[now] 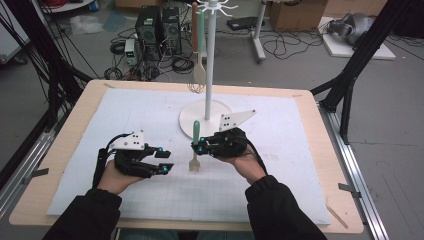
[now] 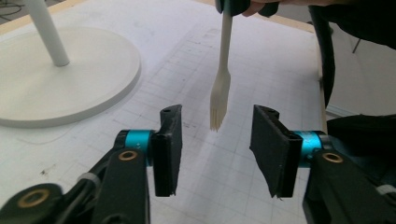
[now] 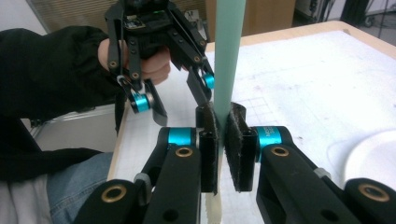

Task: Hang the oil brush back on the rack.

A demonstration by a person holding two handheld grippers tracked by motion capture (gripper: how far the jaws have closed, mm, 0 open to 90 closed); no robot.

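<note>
Our right gripper [image 3: 223,140] has its fingers clenched on the mint-green handle of a cream-headed slotted spatula [image 1: 195,150], held upright with its head just above the white gridded mat [image 1: 125,120] on the bench, near the white hanging stand [image 1: 207,107]. Our left gripper [image 2: 215,142] is released, its fingers apart with nothing between. We should keep the handle vertical while lifting toward a hook. The handle's hanging hole is hard to make out.
</note>
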